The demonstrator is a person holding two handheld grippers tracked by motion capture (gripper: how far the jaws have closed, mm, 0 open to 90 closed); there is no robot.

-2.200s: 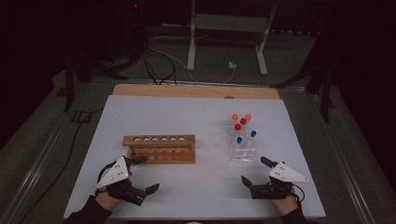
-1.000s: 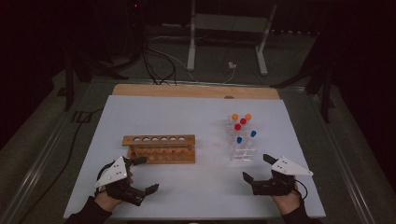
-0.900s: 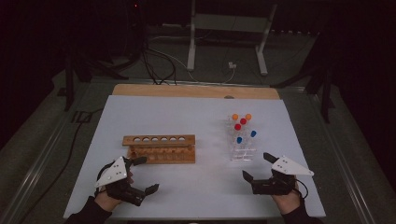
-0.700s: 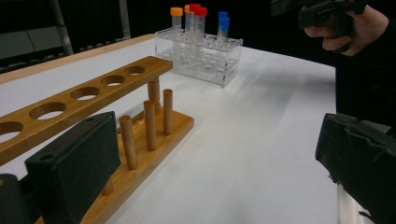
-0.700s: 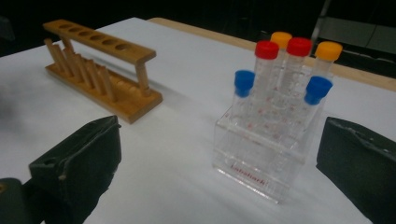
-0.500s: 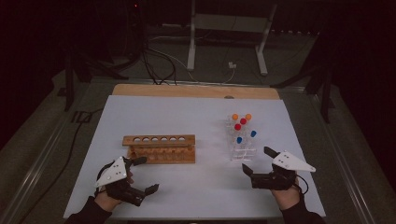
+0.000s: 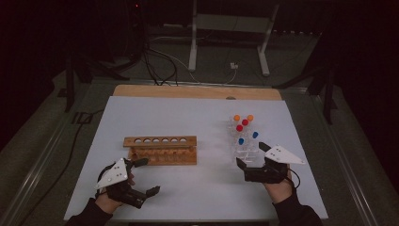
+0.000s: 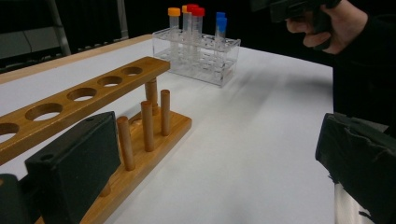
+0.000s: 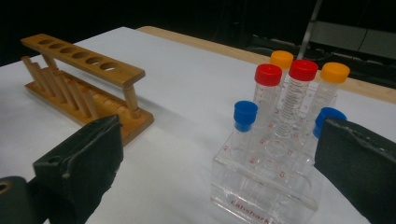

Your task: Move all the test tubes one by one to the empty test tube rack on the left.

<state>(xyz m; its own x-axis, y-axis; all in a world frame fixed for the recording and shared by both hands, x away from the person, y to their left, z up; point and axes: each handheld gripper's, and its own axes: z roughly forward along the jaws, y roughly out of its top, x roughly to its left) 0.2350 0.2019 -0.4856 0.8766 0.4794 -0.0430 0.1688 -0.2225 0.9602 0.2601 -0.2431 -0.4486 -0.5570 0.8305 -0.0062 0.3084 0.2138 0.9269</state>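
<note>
The right gripper [image 7: 249, 157] was right next to the clear rack [image 7: 244, 146] on the right side of the white tabletop [image 7: 197, 117]. Its jaws were wide open and held nothing. In the right gripper view the clear rack [image 9: 261, 186] sat between the two black jaws. Six tubes stood up in it. Two had orange caps, two had red caps and two had blue caps. The near blue-capped tube [image 9: 244, 122] stood closest to the gap between the jaws.

The left gripper [image 7: 143, 176] was near the front edge of the tabletop, just in front of the wooden rack [image 7: 160, 149]. Its jaws were open too, and empty. The wooden rack had a row of round holes on top and little pegs below. All of its holes were empty.

It looked like the job was to move the tubes from the clear rack to the wooden rack. The step in hand was reaching for the first tube. No tube had been picked up yet.

Next, the right gripper would likely need to go a bit forward, get its jaws on both sides of one tube, and close softly. It would have to pick just one tube and not bump the others, since they stood close together.
</note>
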